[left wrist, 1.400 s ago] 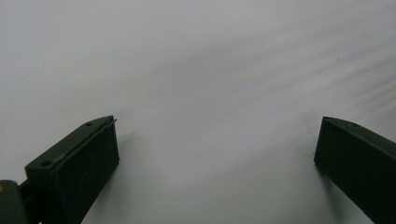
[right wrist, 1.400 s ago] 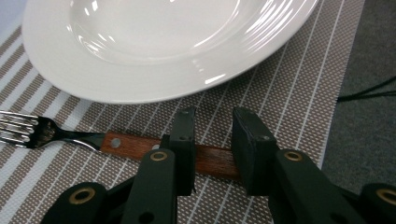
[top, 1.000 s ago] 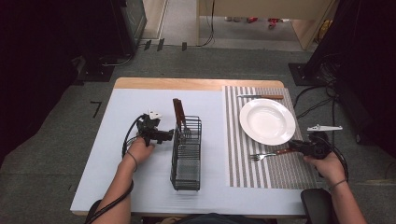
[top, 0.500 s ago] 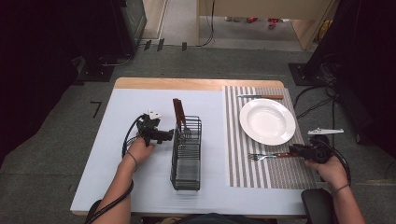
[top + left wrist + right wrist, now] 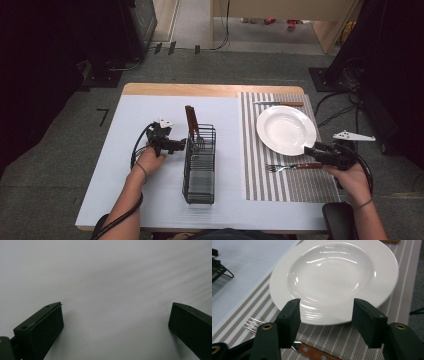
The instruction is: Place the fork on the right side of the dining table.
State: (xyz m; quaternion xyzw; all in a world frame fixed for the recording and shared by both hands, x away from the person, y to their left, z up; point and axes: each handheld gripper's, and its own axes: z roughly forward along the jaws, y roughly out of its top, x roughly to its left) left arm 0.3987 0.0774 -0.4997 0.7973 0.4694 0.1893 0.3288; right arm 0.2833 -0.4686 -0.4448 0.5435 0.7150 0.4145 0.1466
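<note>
Fork lies on the striped mat, wooden handle right under the right gripper. Jaws wide apart, nothing held, plate just ahead. Left gripper also wide apart, empty, over bare white table, wire rack just beside it.

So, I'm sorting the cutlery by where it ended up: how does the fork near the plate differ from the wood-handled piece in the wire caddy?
The fork lies flat on the striped placemat, beside the plate; the wood-handled piece stands nearly upright in the wire caddy. The fork shows its tines and whole length; the caddy piece shows mainly its handle, so what kind of utensil it is cannot be told. Both have brown wooden handles.
</note>
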